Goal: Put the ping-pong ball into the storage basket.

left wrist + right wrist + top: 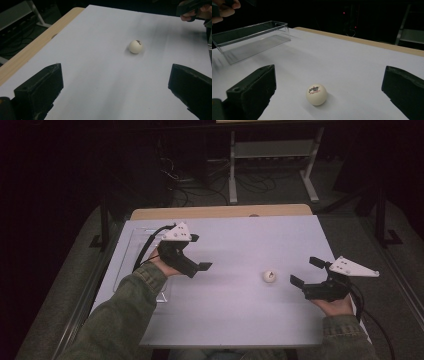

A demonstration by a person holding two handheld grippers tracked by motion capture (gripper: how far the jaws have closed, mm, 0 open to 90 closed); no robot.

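Note:
A white ping-pong ball (pixel 268 276) with a red printed mark lies on the white table top (pixel 240 235), right of centre. My right gripper (pixel 306 271) stands open just to the right of the ball, jaws pointing left at it; in the right gripper view the ball (pixel 316 94) sits between and slightly ahead of the jaws, untouched. My left gripper (pixel 199 252) is open at the left of the table, aimed right toward the ball (pixel 136 46), which lies well ahead of its jaws.
A clear plastic tray (pixel 131 251) lies along the table's left side, under the left hand; it appears as a transparent box (pixel 252 37) in the right gripper view. The wooden table edge (pixel 220 211) runs along the back. Beyond it are a white stand (pixel 272 155) and cables on the floor.

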